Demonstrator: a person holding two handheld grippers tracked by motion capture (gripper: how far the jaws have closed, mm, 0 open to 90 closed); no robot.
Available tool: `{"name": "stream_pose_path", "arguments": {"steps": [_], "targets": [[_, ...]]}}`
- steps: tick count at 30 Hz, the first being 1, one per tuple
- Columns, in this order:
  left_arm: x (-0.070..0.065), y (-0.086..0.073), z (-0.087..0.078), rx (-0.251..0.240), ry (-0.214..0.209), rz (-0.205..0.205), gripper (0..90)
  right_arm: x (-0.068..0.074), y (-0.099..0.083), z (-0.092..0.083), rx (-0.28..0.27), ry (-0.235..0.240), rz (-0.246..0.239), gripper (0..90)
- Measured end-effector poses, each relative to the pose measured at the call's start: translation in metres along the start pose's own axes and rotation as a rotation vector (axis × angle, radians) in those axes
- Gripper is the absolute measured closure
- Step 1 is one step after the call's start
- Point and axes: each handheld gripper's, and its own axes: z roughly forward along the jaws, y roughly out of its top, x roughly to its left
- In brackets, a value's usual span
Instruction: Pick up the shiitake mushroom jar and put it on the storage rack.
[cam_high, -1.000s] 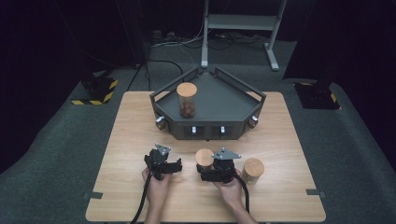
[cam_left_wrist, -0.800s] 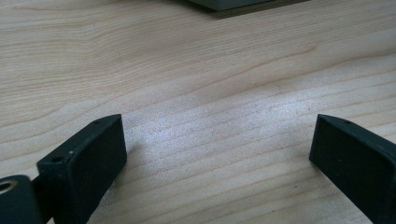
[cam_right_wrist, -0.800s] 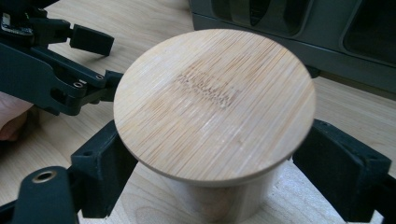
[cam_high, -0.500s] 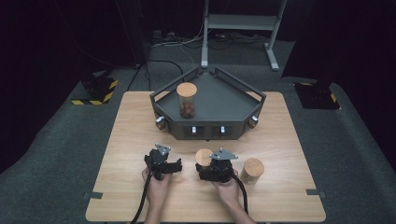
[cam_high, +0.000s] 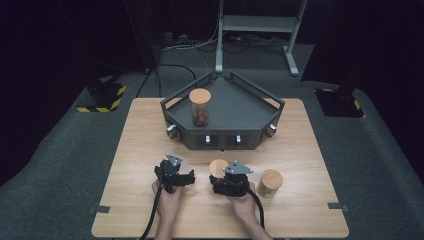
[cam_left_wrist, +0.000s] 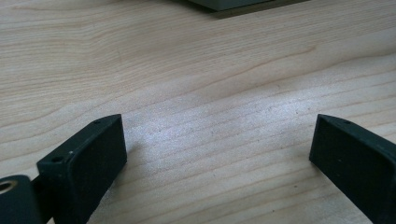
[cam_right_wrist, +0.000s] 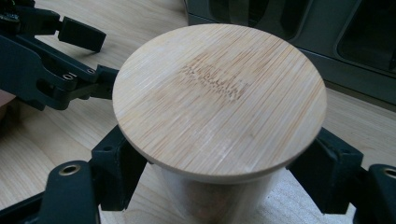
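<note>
Three jars (cam_high: 200, 107), two grippers (cam_high: 218, 176), perhaps.

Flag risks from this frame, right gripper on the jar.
1. The right gripper has its jaws around the jar just under the bamboo lid; lifting might pop the lid off.
2. The left gripper sits open close beside it; swinging the jar could clip it.
3. Another lidded jar stands nearby.

On my table (cam_high: 300, 150), the tray (cam_high: 235, 107) sits at the far side with one jar (cam_high: 200, 106) inside, left. Two lidded jars stand before it: one (cam_high: 218, 168) centre, another (cam_high: 270, 182) to its right.
</note>
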Motion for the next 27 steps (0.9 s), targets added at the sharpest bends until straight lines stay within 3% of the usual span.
{"name": "stream_pose_path", "arguments": {"steps": [14,27], "targets": [[0.0,0.0,0.0,0.0,-0.001,0.001,4.0,0.001,0.003,-0.004,0.01,-0.029,-0.028,25.8],[0.0,0.0,0.0,0.0,-0.001,0.001,3.9,-0.007,0.015,-0.016,0.021,-0.001,-0.004,25.7]]}}
